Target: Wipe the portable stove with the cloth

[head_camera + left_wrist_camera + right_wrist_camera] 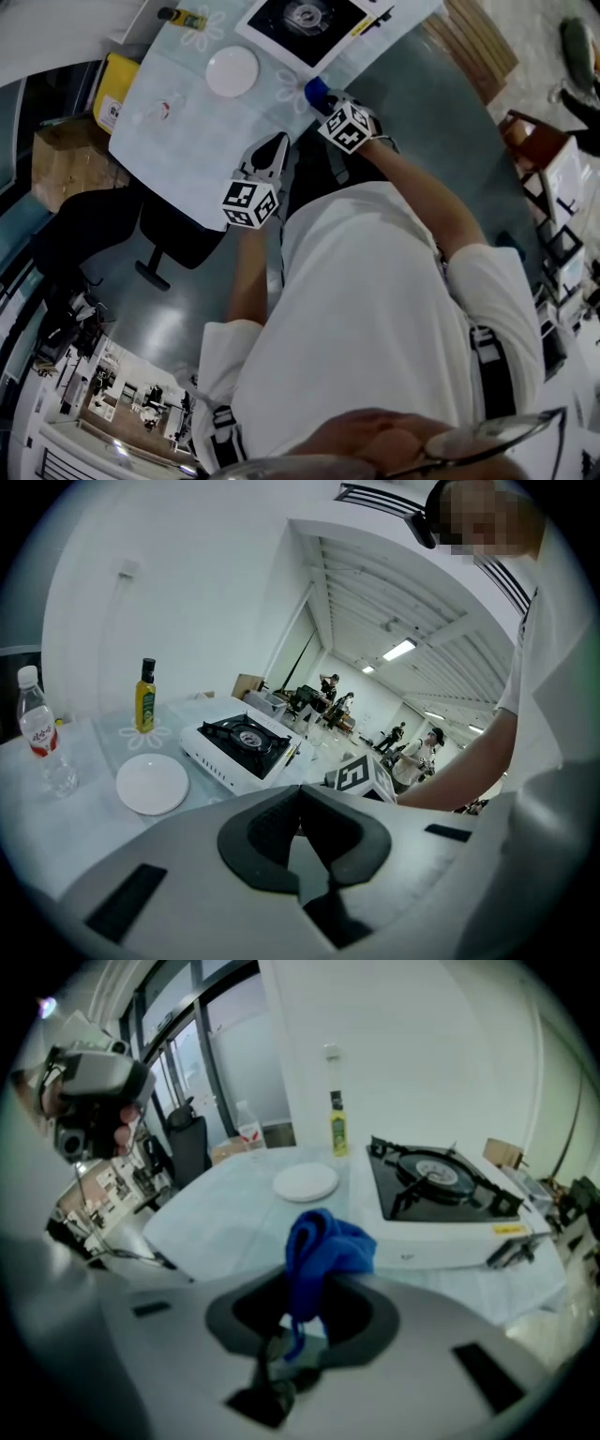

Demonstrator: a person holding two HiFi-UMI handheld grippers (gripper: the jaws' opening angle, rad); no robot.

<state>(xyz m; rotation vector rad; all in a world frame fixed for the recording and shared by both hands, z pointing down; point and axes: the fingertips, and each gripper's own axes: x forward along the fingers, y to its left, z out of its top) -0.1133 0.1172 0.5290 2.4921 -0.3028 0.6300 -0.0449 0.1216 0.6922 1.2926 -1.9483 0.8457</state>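
Portable stove sits on the far part of the table, one corner towards the grippers, long side with yellow label facing the right gripper. That gripper pinches the blue cloth, bunched upright. Left gripper: jaws together, empty.

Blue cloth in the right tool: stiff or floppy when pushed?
Likely floppy: the blue cloth bunches in soft folds at the right tool. Probably light, since one pinch holds it. It may crumple against the stove.
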